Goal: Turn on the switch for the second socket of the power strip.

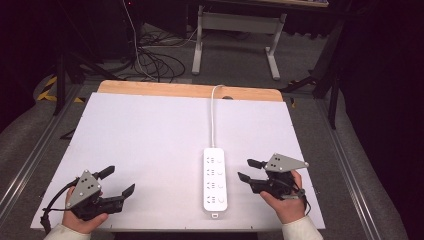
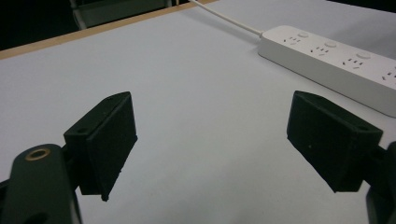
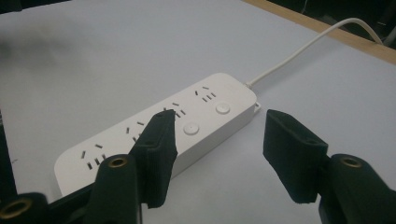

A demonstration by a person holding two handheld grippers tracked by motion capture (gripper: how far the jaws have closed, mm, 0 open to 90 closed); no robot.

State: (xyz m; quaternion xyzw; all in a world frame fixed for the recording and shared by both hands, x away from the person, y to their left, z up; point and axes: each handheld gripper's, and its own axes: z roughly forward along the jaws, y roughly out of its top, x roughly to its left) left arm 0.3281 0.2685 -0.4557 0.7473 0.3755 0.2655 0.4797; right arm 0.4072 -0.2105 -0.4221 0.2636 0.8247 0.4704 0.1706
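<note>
A white power strip (image 1: 215,183) with several sockets and round buttons lies lengthwise on the white tabletop (image 1: 150,140), right of centre near the front edge. Its white cable (image 1: 213,115) runs to the far edge. My right gripper (image 1: 244,169) is open just to the right of the strip, jaws pointing at it with nothing between them. In the right gripper view the strip (image 3: 205,109) lies close beyond that gripper (image 3: 219,116). My left gripper (image 1: 121,180) is open at the front left, well away from the strip. In its own view the left gripper (image 2: 210,100) frames bare table, with the strip (image 2: 336,65) at the upper right.
A wooden strip (image 1: 190,90) edges the table's far side, with a round hole where the cable passes. Beyond it are a grey floor, loose cables (image 1: 155,62) and a white frame stand (image 1: 237,30). Metal rails (image 1: 30,160) run along both sides of the table.
</note>
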